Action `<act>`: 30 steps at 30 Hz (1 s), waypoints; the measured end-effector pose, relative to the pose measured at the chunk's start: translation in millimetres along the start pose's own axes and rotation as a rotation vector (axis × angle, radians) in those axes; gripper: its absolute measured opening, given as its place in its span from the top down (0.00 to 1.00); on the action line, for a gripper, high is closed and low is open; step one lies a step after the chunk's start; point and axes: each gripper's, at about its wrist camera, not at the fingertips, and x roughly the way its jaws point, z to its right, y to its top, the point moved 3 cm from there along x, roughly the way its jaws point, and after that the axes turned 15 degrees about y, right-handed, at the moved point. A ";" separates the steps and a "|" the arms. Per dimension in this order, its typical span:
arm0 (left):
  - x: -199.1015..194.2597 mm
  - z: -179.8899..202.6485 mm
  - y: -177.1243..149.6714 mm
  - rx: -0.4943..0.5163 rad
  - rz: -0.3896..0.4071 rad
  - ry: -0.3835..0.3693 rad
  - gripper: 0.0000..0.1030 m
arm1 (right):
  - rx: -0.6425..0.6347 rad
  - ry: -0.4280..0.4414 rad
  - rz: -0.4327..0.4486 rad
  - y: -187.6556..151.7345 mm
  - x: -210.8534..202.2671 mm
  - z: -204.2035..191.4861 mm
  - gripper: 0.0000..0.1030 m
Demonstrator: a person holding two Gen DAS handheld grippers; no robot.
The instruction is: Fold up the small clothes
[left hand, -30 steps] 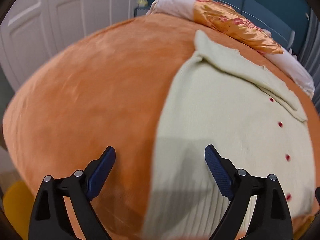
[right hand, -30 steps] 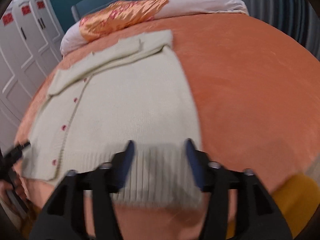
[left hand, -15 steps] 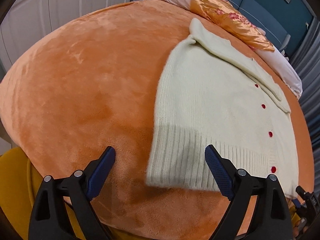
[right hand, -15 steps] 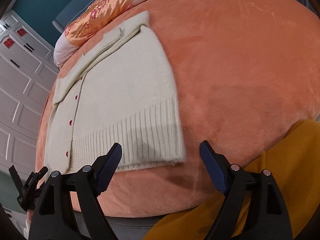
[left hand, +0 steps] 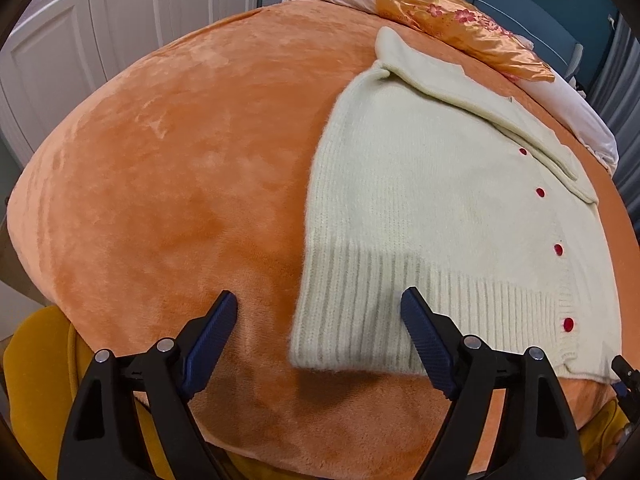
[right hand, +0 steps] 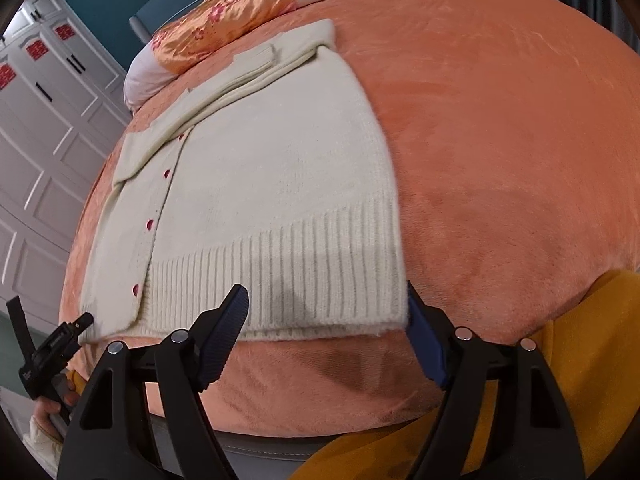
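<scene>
A cream knitted cardigan [right hand: 260,184] lies flat on an orange plush bed cover [right hand: 500,140], buttoned with red buttons [right hand: 150,223], its sleeves folded across the top. The right gripper [right hand: 326,336] hangs over the ribbed hem [right hand: 288,276] at the near corner, its jaws closing; the blue pads [right hand: 224,332] stand to either side of that corner without pressing it. The left gripper [right hand: 52,344] shows at the lower left edge, beside the hem's other end; its jaw state cannot be read here. An orange floral pillow [right hand: 232,12] lies beyond the cardigan. White panelled wardrobe doors [right hand: 36,128] stand at left.
</scene>
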 end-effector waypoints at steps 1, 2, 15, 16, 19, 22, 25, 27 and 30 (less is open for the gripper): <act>-0.2 0.5 0.5 -0.001 -0.001 -0.003 0.22 | 0.000 0.001 -0.002 0.0 0.4 0.5 0.28; 0.0 0.1 1.1 -0.002 -0.001 -0.006 0.22 | 0.002 0.002 -0.005 0.5 1.2 0.8 0.28; 1.4 15.6 11.0 0.039 -0.003 -0.065 0.48 | 0.068 0.090 -0.001 3.9 7.5 4.8 0.85; 1.1 17.2 12.7 0.045 -0.015 -0.086 0.65 | 0.074 0.093 -0.002 4.5 7.2 4.2 0.89; -3.5 18.3 19.1 0.037 -0.069 -0.175 0.92 | 0.074 0.099 0.010 6.9 0.5 -3.0 0.93; -24.8 16.5 26.2 0.060 -0.036 -0.213 0.93 | 0.058 0.112 0.034 11.5 -16.5 -13.8 0.94; -51.7 13.0 29.6 0.098 0.002 -0.240 0.93 | 0.015 0.107 0.040 14.2 -34.2 -23.6 0.95; -66.3 10.3 27.8 0.123 0.020 -0.247 0.94 | -0.026 0.093 0.033 13.3 -47.1 -29.1 0.96; -84.6 4.0 18.0 0.179 0.027 -0.247 0.94 | -0.078 0.064 0.013 5.8 -67.1 -26.7 0.97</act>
